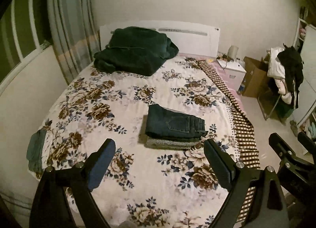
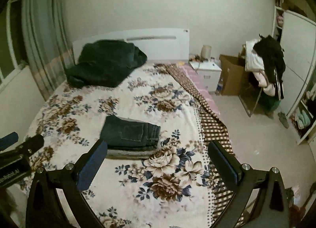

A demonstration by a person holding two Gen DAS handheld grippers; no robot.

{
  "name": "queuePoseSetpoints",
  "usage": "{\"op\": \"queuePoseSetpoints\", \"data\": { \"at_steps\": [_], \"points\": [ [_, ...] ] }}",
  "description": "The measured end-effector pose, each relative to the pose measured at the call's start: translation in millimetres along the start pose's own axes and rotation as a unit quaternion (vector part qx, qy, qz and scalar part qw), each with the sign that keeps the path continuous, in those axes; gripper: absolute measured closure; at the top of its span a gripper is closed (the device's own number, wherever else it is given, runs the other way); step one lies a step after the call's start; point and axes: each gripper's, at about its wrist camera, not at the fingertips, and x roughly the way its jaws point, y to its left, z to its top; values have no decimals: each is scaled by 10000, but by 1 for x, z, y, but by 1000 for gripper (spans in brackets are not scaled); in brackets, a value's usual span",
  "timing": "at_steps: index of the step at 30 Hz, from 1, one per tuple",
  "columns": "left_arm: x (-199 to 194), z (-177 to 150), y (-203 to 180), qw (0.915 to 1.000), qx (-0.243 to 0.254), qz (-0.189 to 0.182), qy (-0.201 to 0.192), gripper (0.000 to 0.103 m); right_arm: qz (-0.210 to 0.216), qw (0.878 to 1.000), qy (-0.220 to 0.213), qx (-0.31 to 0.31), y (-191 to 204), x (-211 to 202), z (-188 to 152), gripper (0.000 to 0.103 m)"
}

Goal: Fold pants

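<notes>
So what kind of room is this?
A home bedroom, most likely: a bed with a white headboard, a nightstand beside it, and folded jeans on the floral cover.

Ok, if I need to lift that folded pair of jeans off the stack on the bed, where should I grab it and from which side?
Probably the near long edge of the folded jeans, coming in low from the foot of the bed. That edge faces both open grippers, left gripper and right gripper, and shows stacked layers over a grey folded item. Pinch all the denim layers, one gripper toward each end, so the fold holds.
</notes>
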Motion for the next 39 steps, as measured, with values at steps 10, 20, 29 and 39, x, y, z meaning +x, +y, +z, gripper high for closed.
{"op": "queuePoseSetpoints", "data": {
  "at_steps": [10, 20, 29, 39],
  "points": [
    [-84, -13, 18, 9984, -52, 58, -553, 12, 78, 9995, -277, -92, 5, -125, -10, 0],
    [-94, -28, 34, 9988, 75, -19, -485, 0, -92, 9992, -376, -106, 23, -172, -10, 0],
    [-95, -37, 37, 9990, -27, 47, -444, 0, -150, 9991, -348, -164, 25, -170, -11, 0],
    [-95, -39, 37, 9989, -48, 61, -452, 0, -87, 9992, -340, -202, 27, -168, -12, 0]
  ]
}}
